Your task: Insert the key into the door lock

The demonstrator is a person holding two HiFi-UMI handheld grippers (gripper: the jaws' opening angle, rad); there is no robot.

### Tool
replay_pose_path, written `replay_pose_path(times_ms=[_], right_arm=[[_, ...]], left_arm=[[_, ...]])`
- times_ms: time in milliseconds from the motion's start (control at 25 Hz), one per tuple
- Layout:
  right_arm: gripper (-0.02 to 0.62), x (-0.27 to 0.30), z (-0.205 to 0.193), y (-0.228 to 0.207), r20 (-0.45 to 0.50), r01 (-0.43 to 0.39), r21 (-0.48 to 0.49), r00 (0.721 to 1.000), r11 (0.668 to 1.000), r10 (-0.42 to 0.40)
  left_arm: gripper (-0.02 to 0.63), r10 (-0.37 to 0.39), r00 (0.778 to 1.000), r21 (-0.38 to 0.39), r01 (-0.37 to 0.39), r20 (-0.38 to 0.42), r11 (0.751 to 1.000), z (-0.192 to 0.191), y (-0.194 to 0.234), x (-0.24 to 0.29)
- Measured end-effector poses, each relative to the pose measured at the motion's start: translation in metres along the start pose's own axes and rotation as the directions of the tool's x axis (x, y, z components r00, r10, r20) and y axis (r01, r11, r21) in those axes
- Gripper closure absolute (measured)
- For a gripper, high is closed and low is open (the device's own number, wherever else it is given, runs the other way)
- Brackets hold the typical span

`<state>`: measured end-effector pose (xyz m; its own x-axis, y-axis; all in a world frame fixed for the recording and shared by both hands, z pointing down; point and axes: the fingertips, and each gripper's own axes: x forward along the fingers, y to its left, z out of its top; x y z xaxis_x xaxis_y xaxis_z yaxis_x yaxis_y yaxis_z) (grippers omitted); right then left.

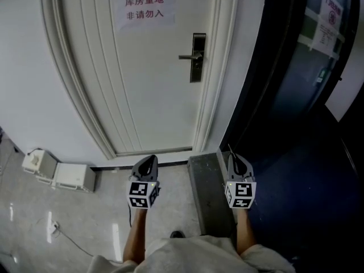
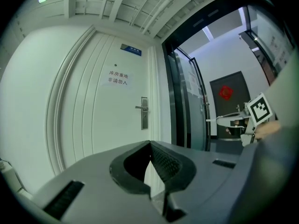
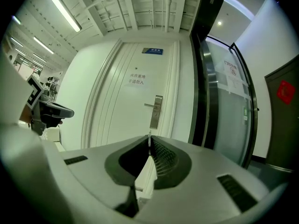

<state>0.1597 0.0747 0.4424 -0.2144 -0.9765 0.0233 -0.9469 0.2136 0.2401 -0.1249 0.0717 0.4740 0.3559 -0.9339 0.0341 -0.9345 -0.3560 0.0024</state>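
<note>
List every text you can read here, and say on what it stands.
"库房重地 非请勿入": paper sheet on the door.
Blue plate above the door: too small to read.
Notice on the glass door: blurred, unreadable.
Red ornament on the dark door: no character readable.

Door lock [image 1: 197, 58]: dark upright plate, lever pointing left, near white door's [image 1: 148, 90] right edge. Key [image 3: 149, 135]: thin sliver, seemingly upright, pinched in right gripper [image 3: 150, 143].
</note>
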Motion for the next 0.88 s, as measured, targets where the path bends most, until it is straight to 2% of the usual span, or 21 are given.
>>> replay_pose_path(times_ms=[280,600,880], right_arm=[[0.566,0.051,-0.011,-0.001,-0.034,-0.009,-0.008,0.999,1.0,0.009],[0.566,0.099,-0.036,-0.01,-0.074,-0.04,-0.007,0.996,0.999,0.039],[0.566,0.194,-0.052,-0.027,-0.085,-0.08,-0.009,0.993,0.997,0.079]], left_arm=[[0.589,-0.002,1.0,-0.01,0.002,-0.022,1.0,-0.007,0.024,0.045],[0.589,-0.015,0.999,0.002,0.015,-0.043,1.0,-0.014,0.027,0.101],[0.589,0.0,0.998,0.003,0.0,-0.061,1.0,-0.02,0.051,0.192]])
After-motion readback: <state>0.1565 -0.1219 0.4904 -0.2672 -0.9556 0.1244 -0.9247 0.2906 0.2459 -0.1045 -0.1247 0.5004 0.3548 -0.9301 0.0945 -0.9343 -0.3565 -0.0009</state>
